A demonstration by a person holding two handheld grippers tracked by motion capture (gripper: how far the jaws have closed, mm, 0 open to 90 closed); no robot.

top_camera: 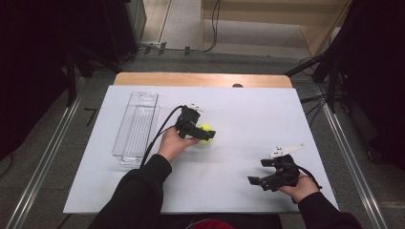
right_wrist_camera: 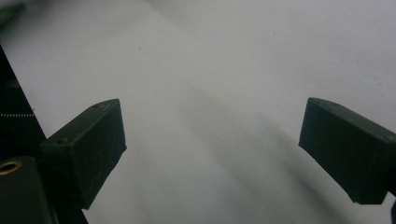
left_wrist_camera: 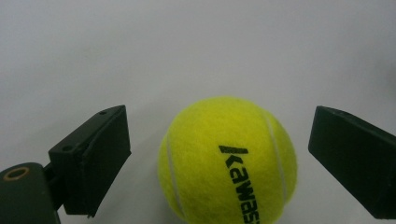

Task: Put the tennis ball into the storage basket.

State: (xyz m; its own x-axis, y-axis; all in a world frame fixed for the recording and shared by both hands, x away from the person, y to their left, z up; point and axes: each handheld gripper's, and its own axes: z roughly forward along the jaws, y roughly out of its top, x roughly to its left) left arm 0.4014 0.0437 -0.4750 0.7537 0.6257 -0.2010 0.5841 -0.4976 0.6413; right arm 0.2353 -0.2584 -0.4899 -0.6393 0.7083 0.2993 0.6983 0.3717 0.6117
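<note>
From the high view, you are in the grasping step: your left gripper [top_camera: 203, 133] is set down at the tennis ball [top_camera: 206, 131] near the middle of the white table [top_camera: 239, 109], with the ball lying right at its fingertips. The clear plastic bin [top_camera: 136, 126] stands well apart on the side away from those fingers, beyond your wrist. Your left forearm runs up from the bottom edge and the hand cups the tool from below, jaws pointing across the table toward your other side. Your right gripper [top_camera: 262, 177] rests low near the table's near right corner, well away from the ball, jaws aimed inward.

In the left gripper view, the tennis ball [left_wrist_camera: 227, 158] sits between your two fingers [left_wrist_camera: 91, 161], nearer the left-hand one, with a visible gap on each side. So the jaws are apart and nothing is clamped. I judge the next move calls for you to squeeze until both pads meet the felt across the ball's widest part, then lift straight up; the ball can roll off if one pad arrives first.

In the right gripper view, your fingers [right_wrist_camera: 86, 149] stand wide apart over bare table, with nothing between them.
</note>
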